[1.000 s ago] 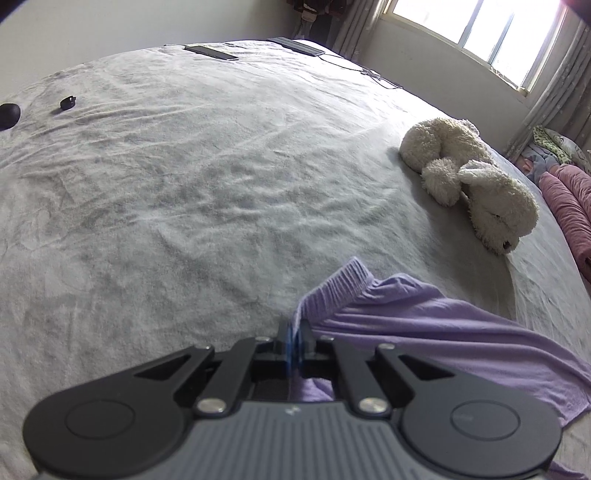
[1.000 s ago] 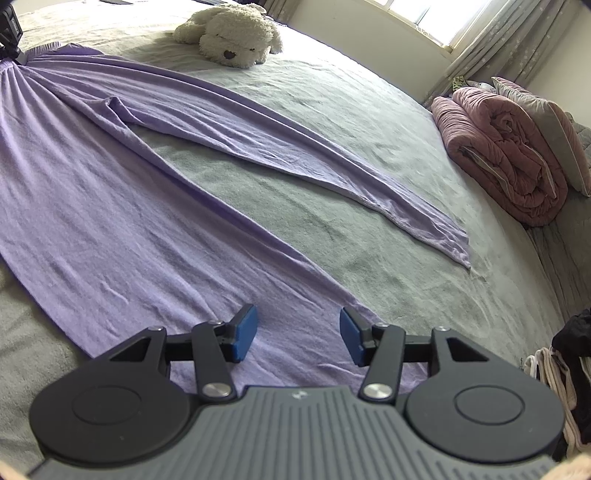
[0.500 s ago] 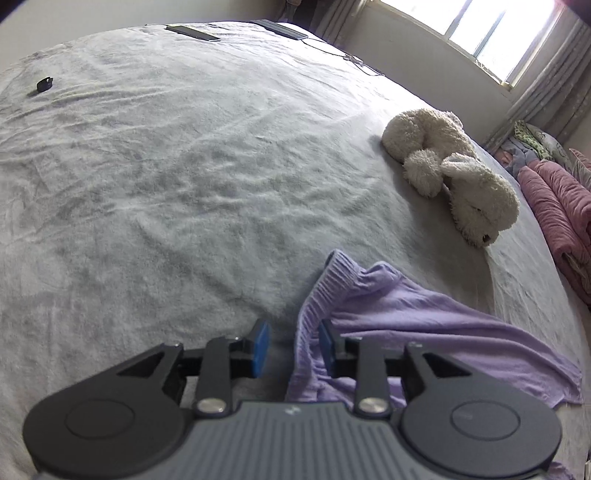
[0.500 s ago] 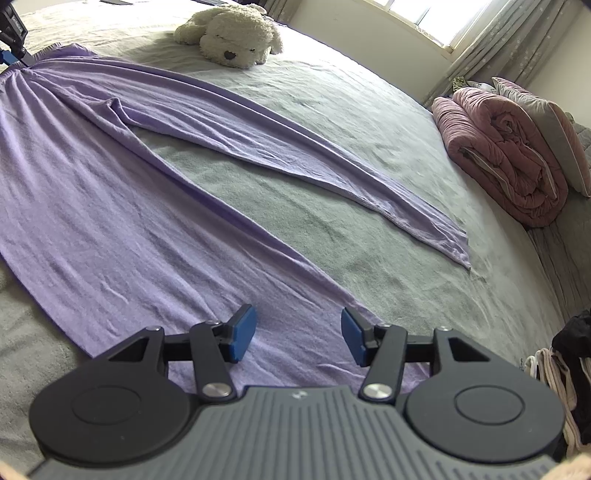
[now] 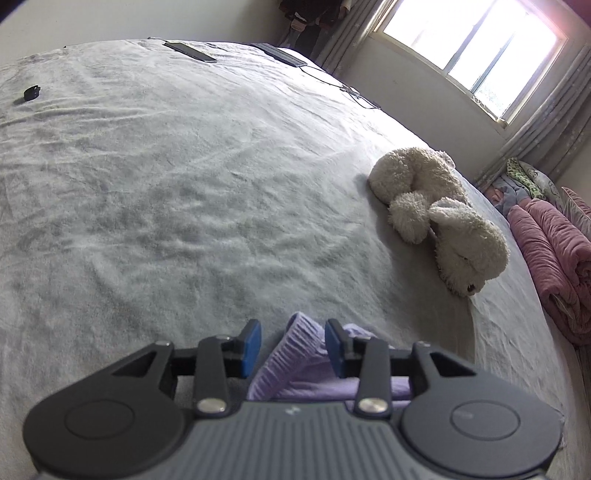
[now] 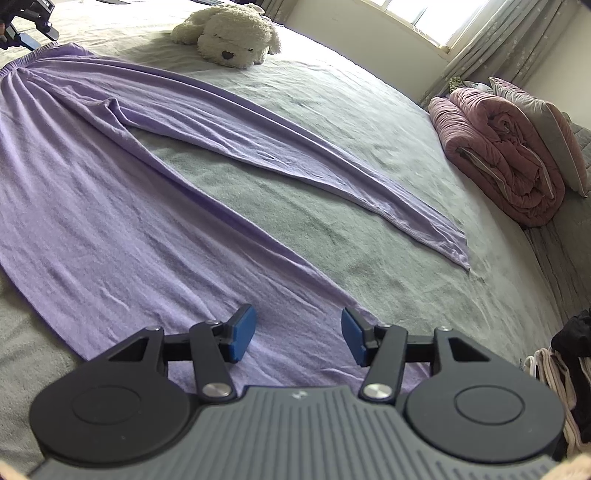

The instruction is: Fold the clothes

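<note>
Purple trousers (image 6: 92, 221) lie flat on the grey bed (image 6: 332, 240), their two legs spread in a V toward me. My right gripper (image 6: 298, 334) hovers open over the hem of the nearer leg, with nothing pinched. The ribbed waistband (image 5: 299, 343) stands up slack between the pads of my left gripper (image 5: 293, 347), which is open and does not press on it. From the right wrist view, the left gripper (image 6: 27, 31) appears far off at the top left, just beyond the waistband (image 6: 22, 61).
A white plush dog (image 5: 443, 221) lies past the waistband, and a rolled pink quilt (image 6: 498, 155) with a pillow lines the right side. Dark flat devices (image 5: 190, 51) and a small black object (image 5: 31, 92) rest far back. Piled clothes (image 6: 565, 369) sit at the right edge.
My left gripper went from shut on the waistband to open, and it shifted so less of the trousers shows. The waistband now sits loose between the pads. The right gripper stayed put.
</note>
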`<state>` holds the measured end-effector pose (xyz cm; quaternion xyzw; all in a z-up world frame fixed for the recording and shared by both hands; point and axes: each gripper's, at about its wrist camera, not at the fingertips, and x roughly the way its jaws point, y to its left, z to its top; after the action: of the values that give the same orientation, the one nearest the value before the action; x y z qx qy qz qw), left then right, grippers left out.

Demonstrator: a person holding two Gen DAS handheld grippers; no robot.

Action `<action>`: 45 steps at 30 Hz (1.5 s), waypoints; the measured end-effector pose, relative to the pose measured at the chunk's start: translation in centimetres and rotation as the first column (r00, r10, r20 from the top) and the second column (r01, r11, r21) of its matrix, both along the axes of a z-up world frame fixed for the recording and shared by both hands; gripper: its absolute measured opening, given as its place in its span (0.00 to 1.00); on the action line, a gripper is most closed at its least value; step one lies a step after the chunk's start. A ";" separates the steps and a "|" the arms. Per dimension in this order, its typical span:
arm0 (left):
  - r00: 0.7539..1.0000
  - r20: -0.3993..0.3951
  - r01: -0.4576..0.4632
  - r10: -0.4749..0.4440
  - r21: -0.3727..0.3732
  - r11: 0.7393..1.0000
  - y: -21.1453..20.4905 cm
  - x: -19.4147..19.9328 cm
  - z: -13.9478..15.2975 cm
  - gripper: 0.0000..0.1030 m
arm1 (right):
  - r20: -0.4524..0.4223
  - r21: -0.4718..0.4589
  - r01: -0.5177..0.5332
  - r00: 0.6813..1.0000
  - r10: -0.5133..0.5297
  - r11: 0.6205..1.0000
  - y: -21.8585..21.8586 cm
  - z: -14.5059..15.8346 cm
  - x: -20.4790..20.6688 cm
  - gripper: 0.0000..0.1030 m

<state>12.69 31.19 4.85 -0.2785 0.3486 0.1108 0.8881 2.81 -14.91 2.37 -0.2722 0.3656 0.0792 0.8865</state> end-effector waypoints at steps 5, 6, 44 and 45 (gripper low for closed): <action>0.998 -0.047 0.033 -0.031 0.055 0.998 -1.5 1.3 -0.8 0.15 | 0.001 0.002 -0.001 1.000 0.001 1.000 0.0 0.0 0.0 0.54; 0.998 -0.057 0.036 -0.031 0.080 0.996 -1.8 1.5 -0.8 0.11 | 0.000 0.003 -0.002 1.000 0.002 1.000 0.0 0.0 0.0 0.54; 0.976 -0.090 -0.207 0.197 -0.125 0.970 1.3 -10.5 1.8 0.36 | 0.028 0.010 -0.057 0.998 0.056 0.998 0.5 0.9 -0.8 0.56; 0.975 -0.102 -0.212 0.199 -0.137 0.968 1.3 -11.2 1.7 0.36 | 0.030 0.010 -0.058 0.998 0.058 0.998 0.6 0.9 -0.8 0.56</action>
<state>1.47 32.44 6.52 -0.3727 0.3636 0.1882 0.8328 1.98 -14.33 3.28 -0.2790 0.3441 0.1030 0.8906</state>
